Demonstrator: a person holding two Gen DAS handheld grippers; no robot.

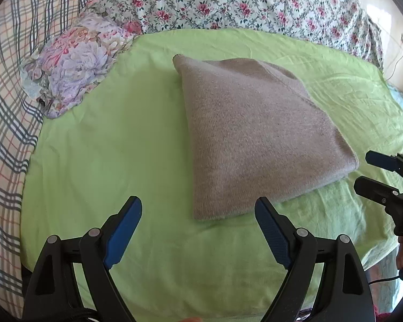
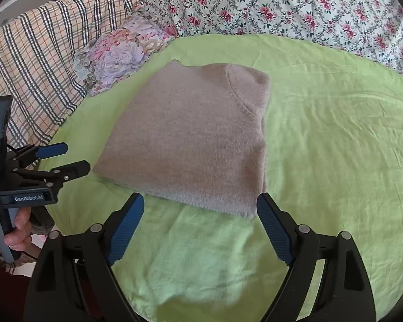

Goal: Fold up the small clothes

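A beige knitted sweater lies folded into a flat packet on the light green sheet; it also shows in the right wrist view. My left gripper is open and empty, just in front of the sweater's near left corner. My right gripper is open and empty, at the sweater's near edge. The right gripper also shows at the right edge of the left wrist view, and the left gripper at the left edge of the right wrist view.
A floral pillow lies left of the sweater. A rose-print quilt is bunched along the back and a plaid blanket along the left. The green sheet extends right of the sweater.
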